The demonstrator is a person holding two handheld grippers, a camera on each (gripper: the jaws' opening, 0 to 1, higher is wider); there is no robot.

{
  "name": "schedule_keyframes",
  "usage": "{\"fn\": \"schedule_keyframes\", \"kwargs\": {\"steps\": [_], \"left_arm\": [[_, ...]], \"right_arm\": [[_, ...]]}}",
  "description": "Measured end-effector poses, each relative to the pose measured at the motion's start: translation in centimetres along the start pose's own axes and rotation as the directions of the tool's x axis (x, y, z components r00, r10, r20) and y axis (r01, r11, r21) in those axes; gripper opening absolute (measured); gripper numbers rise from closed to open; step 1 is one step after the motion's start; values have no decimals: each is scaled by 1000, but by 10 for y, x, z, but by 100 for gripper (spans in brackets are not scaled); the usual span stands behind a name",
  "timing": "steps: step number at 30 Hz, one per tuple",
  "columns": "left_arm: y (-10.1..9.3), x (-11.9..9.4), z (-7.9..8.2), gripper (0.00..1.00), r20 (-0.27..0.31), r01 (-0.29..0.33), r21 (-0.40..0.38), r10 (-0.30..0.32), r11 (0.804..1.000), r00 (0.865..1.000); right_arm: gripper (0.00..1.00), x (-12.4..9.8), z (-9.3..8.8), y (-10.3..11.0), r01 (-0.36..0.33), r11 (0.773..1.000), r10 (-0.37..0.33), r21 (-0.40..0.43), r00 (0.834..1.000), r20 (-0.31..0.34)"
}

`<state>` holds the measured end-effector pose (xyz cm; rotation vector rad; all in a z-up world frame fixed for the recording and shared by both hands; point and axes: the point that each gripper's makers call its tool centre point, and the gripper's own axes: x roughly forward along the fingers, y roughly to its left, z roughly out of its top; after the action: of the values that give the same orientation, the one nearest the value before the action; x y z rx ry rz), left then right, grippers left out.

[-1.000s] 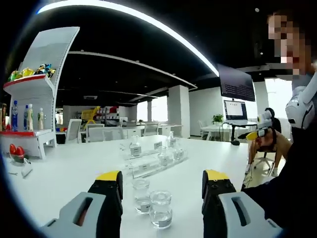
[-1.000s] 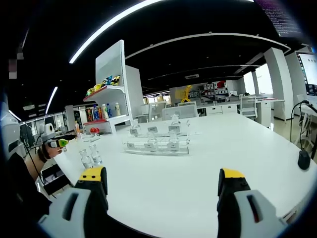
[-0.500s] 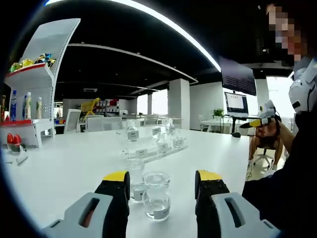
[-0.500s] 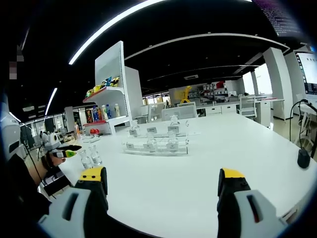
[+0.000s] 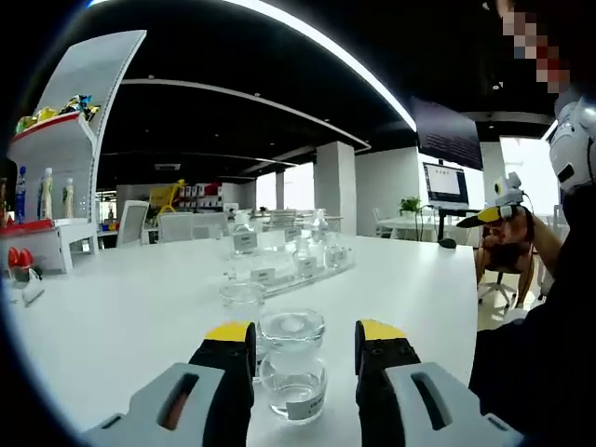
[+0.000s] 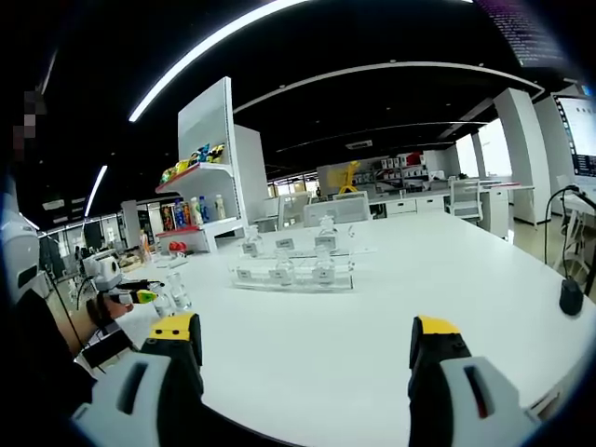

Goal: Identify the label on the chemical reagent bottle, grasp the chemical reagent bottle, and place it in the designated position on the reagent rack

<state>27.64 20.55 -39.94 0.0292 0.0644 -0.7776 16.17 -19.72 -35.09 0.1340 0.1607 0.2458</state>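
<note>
**Left gripper straddles the nearest reagent bottle; right gripper idle over the surface**

In the left gripper view, the left gripper [image 5: 304, 340] has its yellow-tipped fingers [image 5: 230, 333] spread to either side of a small clear glass reagent bottle with a white label [image 5: 292, 371]. The bottle stands upright on the white surface [image 5: 121, 317] between the fingers, with a visible gap on each side, so the fingers are released and not yet gripping it. A second clear glass bottle [image 5: 242, 303] stands just behind and to the left of it. Farther back on the surface is the clear acrylic reagent rack [image 5: 284, 265], holding several more small labelled bottles. A white shelving unit with drink bottles and snack packets [image 5: 56, 158] stands at far left.

In the right gripper view, the right gripper [image 6: 307, 340] hangs above the near edge of the surface with its fingers [image 6: 177, 328] wide apart and nothing between them. The rack lies well ahead of it, and the left gripper appears at far left beside the two loose bottles.
</note>
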Motion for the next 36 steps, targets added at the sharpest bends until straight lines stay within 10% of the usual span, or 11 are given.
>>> {"fn": "schedule_keyframes", "kwargs": {"steps": [36], "left_arm": [[2,7,-2,24,61,-23,87,18,996,998]], "right_arm": [[97,1,-6,1,-2,1000,2,-28,1000,-24]]}}
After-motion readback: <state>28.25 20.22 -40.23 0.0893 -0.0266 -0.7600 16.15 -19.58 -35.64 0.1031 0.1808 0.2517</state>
